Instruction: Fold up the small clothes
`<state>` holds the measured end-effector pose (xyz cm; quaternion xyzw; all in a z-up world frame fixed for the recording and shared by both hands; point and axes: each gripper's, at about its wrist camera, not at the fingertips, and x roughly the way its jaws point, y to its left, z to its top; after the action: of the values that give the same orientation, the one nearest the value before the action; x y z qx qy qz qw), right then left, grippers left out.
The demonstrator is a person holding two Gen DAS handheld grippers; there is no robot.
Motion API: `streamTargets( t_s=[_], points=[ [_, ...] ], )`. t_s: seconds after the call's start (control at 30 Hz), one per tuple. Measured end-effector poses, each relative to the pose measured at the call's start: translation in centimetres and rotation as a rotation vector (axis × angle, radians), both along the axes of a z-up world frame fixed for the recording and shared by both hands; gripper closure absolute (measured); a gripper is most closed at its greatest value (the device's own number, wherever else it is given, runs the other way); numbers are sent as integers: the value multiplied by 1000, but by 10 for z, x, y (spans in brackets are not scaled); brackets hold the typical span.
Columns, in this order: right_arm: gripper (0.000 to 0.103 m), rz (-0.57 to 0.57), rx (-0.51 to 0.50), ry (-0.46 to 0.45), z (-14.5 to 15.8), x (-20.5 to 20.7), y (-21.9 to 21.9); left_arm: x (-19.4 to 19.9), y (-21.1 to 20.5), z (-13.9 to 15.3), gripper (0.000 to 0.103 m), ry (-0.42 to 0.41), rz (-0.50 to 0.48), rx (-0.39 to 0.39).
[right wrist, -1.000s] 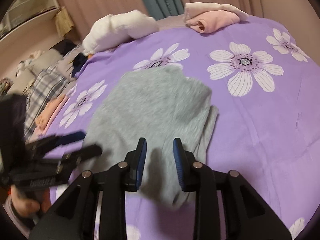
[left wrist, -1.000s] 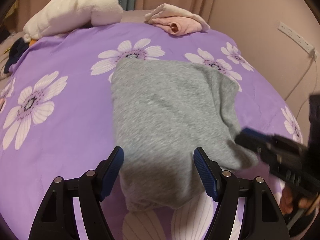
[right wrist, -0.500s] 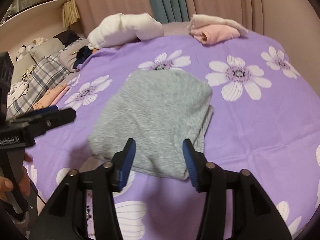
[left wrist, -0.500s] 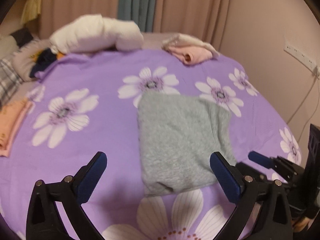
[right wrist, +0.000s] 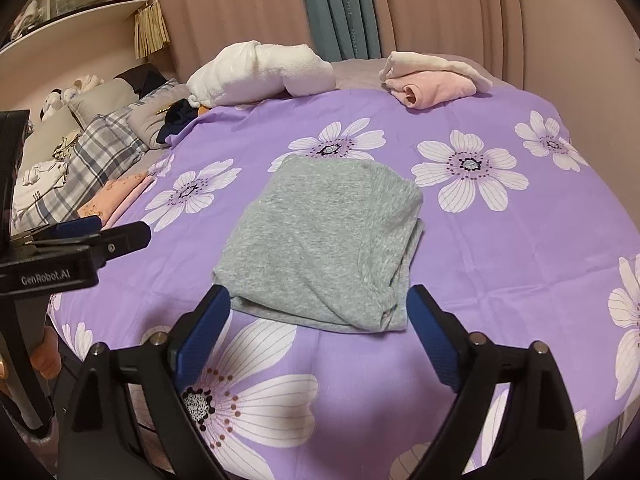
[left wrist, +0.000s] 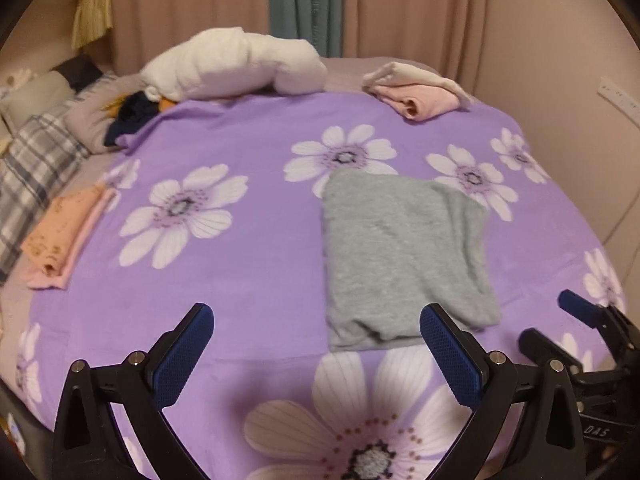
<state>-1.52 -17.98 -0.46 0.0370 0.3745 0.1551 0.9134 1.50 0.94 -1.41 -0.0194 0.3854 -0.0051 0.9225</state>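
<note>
We see a bed (left wrist: 248,280) with a purple flowered cover; the folded grey garment (right wrist: 328,240) lies mid-bed, toward its near edge. Our left gripper (left wrist: 316,356) is spread wide and empty; the right gripper (right wrist: 318,336) is opening, nothing between its jaws.

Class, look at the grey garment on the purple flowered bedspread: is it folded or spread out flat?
Folded. The grey garment lies as a compact rectangle, with doubled layers showing along its near and right edges. Neither gripper touches it.

Both claws (left wrist: 316,356) (right wrist: 320,336) wider, seemingly off garment (right wrist: 324,244)
</note>
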Motion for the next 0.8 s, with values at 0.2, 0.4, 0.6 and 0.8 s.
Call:
streamTargets(
  t_s=[0.2, 0.4, 0.6, 0.8],
  points=[
    [0, -38, -32, 30, 1, -3, 2, -2, -4, -8, 1, 38, 9, 42],
    [0, -85, -57, 28, 2, -2, -3, -1, -6, -12, 1, 57, 1, 36],
    [0, -91, -51, 32, 2, -1, -3, 0, -8, -10, 1, 54, -3, 34],
    [0, -89, -39, 35, 1, 0, -3, 3, -7, -10, 1, 64, -11, 20]
  ],
)
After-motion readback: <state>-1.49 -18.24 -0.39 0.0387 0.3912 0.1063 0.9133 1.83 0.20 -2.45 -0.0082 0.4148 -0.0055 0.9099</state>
